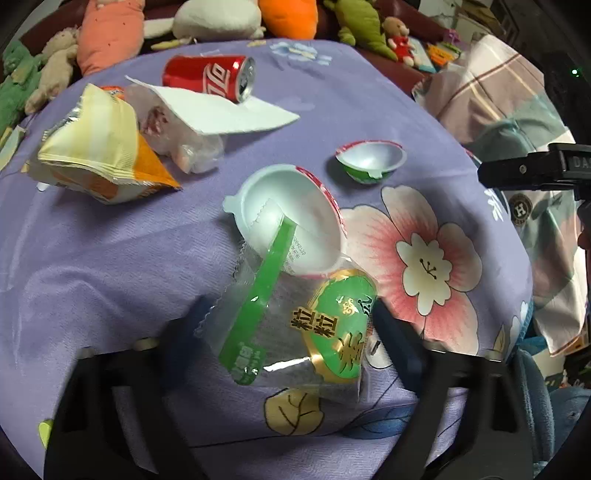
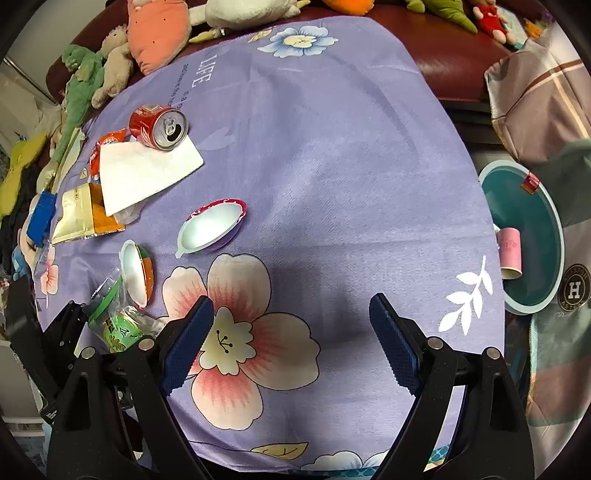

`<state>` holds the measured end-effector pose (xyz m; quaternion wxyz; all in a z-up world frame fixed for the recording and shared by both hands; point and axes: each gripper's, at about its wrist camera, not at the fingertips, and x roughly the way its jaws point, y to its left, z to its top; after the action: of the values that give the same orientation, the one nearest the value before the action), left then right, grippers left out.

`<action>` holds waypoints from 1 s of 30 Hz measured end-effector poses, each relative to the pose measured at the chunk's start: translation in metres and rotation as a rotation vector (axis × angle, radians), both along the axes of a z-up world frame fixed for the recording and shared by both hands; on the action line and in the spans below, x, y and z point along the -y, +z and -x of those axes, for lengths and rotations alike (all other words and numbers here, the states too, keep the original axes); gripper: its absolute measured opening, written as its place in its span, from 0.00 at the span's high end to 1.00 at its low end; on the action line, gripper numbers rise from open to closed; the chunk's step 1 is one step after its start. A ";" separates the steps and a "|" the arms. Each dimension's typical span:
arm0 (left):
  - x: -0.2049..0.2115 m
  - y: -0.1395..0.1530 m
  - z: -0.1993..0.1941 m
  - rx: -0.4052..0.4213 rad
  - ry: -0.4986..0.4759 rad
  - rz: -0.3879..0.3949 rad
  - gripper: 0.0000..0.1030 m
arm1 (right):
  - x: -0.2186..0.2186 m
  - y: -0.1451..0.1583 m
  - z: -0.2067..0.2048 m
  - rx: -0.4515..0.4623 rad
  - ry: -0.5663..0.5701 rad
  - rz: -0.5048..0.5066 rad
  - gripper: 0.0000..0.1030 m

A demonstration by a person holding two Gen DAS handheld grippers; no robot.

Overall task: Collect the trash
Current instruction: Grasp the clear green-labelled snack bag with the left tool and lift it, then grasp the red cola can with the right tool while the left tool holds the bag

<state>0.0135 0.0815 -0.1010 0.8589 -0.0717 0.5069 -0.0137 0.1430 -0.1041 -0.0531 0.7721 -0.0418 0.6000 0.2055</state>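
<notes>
My left gripper has its jaws around a clear plastic wrapper with a green label; whether the pads press it is unclear. A white jelly cup lies tipped against the wrapper. A smaller empty cup, a red cola can, a white napkin and a yellow snack bag lie beyond. My right gripper is open and empty above the flowered cloth. The wrapper and the left gripper show at lower left in the right wrist view.
A teal bin with a pink paper cup stands off the table's right edge. Plush toys line the far side on a dark red sofa. A purple cloth covers the table. A crumpled clear bag lies under the napkin.
</notes>
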 end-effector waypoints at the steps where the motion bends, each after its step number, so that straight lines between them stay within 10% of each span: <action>1: -0.002 0.001 0.001 0.005 0.006 0.002 0.48 | -0.001 -0.001 -0.001 -0.001 0.001 0.001 0.20; 21: -0.106 0.053 0.027 0.147 0.276 0.163 0.51 | -0.097 0.004 -0.016 0.012 0.155 -0.011 0.20; 30: -0.165 0.102 0.017 0.258 0.376 0.115 0.50 | -0.160 0.008 -0.056 0.023 0.230 -0.030 0.20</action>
<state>-0.0034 0.2465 0.0011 0.8985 -0.2113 0.3693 0.1085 0.1990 0.0560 -0.0453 0.7508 -0.1010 0.5790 0.3013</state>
